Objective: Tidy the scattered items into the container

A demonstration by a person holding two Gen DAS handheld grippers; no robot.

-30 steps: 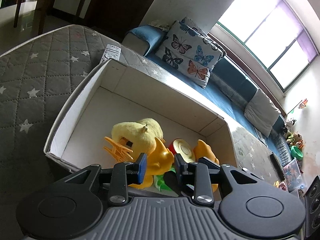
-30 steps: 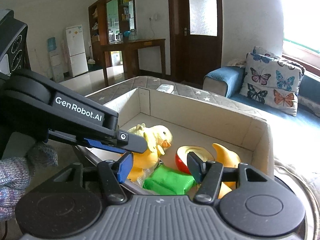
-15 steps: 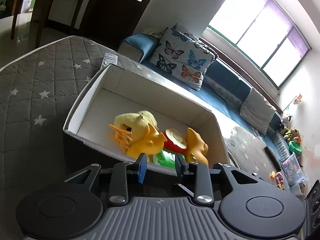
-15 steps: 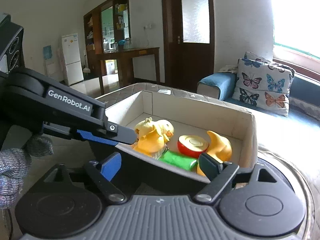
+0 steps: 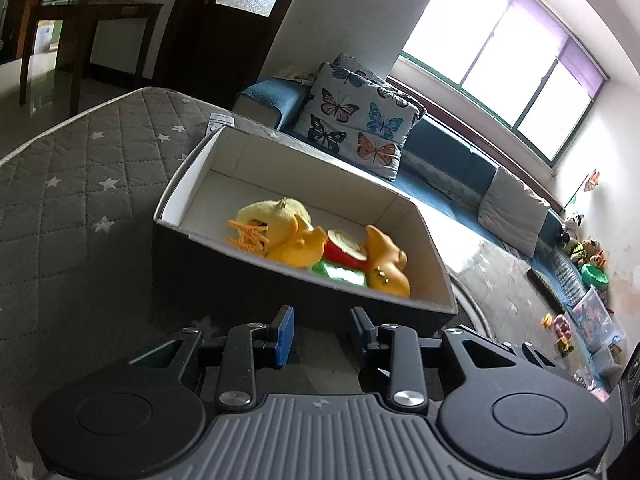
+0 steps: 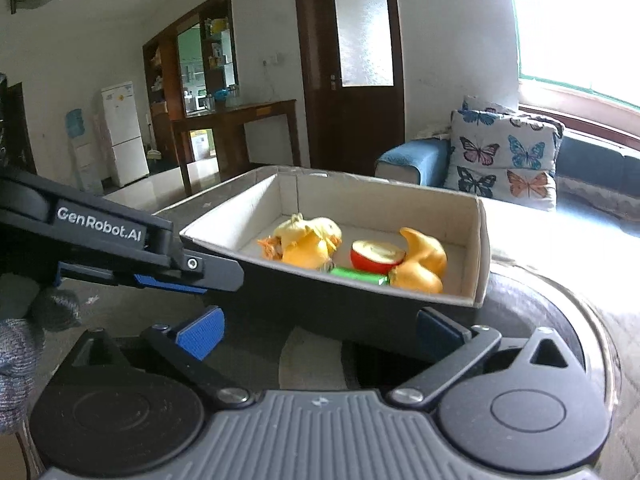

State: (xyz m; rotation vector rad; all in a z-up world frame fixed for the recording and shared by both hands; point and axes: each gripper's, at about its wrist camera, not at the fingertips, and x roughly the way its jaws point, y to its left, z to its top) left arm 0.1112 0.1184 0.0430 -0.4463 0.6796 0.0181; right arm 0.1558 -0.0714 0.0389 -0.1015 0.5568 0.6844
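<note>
Both tools withdrawn from box: left tool and right tool agape, empty. Toys at 12 o'clock; tidying likely complete.

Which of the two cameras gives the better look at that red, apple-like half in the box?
The right wrist view: the red apple half shows its red skin and pale cut face side-on, clear of the box's rim. The left wrist view shows it smaller, wedged among yellow toys.

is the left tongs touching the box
Apart. The left wrist view shows the left tongs open and empty, with grey mat visible between the fingertips and the box.
</note>
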